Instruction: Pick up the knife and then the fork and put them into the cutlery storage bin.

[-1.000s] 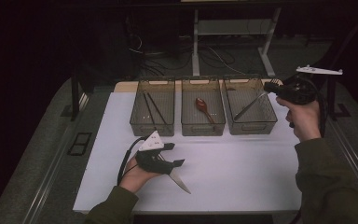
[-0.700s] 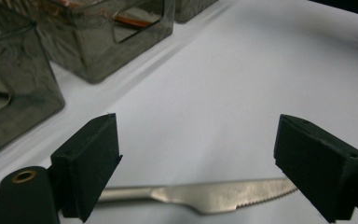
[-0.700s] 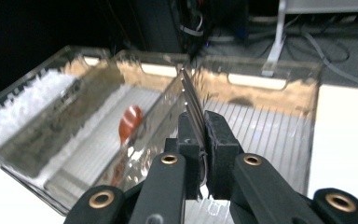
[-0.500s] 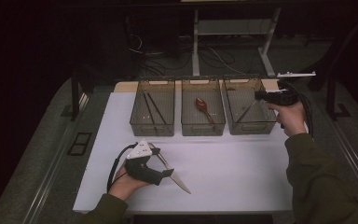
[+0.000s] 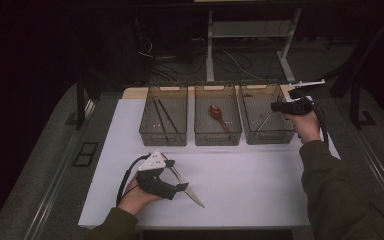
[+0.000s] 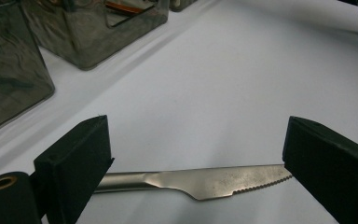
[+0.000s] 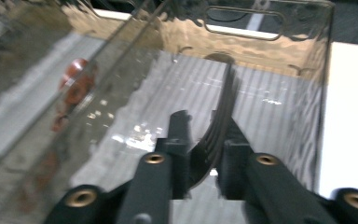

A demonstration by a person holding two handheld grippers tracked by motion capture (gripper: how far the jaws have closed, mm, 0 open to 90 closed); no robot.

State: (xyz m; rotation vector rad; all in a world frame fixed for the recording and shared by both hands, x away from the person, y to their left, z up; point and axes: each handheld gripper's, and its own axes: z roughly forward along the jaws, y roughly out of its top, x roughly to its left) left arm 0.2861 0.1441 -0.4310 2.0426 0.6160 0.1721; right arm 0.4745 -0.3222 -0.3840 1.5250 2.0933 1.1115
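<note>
My left claw (image 6: 193, 158) is spread wide, with the table knife (image 6: 191, 179) flat on the white table between its jaws. The knife's long side runs from 9 to 3 o'clock. My right claw (image 7: 205, 140) has just been opening around the fork (image 7: 221, 112) in the right-hand bin (image 5: 266, 134).

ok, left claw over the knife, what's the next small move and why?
Probably close the left claw on the knife. Its jaws stand wide, one on each side of the blade, pads not pressing, and the knife lies flat on the white table. If the pads sit too high, lower slightly first.
</note>
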